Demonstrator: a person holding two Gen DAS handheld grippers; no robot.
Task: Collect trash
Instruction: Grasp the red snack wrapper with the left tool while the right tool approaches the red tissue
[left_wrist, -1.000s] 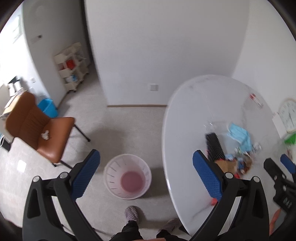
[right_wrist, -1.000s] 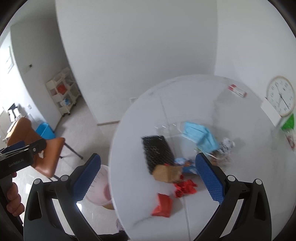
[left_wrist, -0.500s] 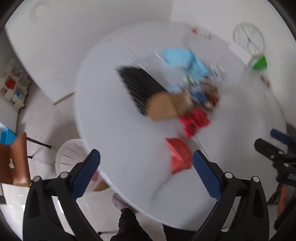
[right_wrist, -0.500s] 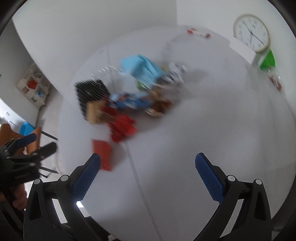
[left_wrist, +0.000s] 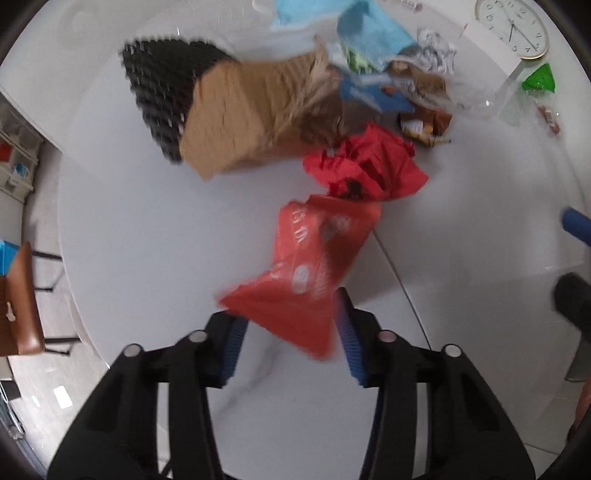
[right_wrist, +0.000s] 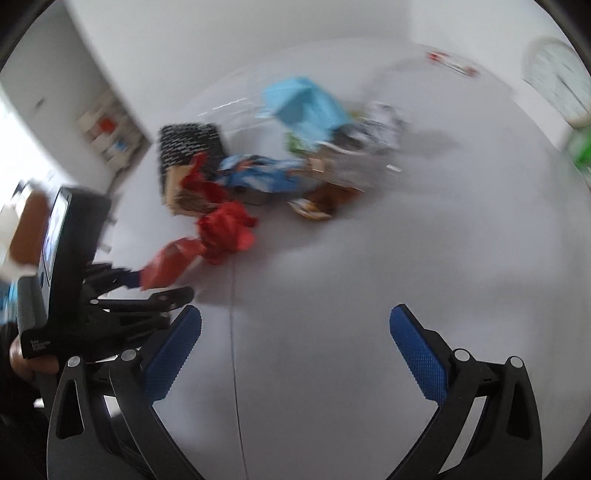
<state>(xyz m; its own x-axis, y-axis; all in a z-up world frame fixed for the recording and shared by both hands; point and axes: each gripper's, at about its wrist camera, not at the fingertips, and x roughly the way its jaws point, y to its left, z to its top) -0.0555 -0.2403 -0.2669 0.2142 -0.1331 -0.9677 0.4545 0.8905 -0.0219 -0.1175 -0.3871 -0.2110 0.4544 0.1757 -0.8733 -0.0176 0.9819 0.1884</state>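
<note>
Two grippers are working: the left gripper (left_wrist: 291, 338) is clamping its jaws on the red wrapper (left_wrist: 314, 266) at twelve o'clock; the right gripper (right_wrist: 295, 354) is hovering, jaws apart.

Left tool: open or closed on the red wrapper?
Closing on it, grip not confirmed. The left tool has its pads on either side of the red wrapper; motion blur hides whether they touch it.

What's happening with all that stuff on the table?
Someone is tidying rubbish off a white round table with a grabber in each hand. The left gripper has its fingers around the near end of a red plastic wrapper, though blur hides how firmly it grips. The right gripper hangs open over bare tabletop. A brown paper bag, crumpled red paper and blue face masks lie farther back.
</note>
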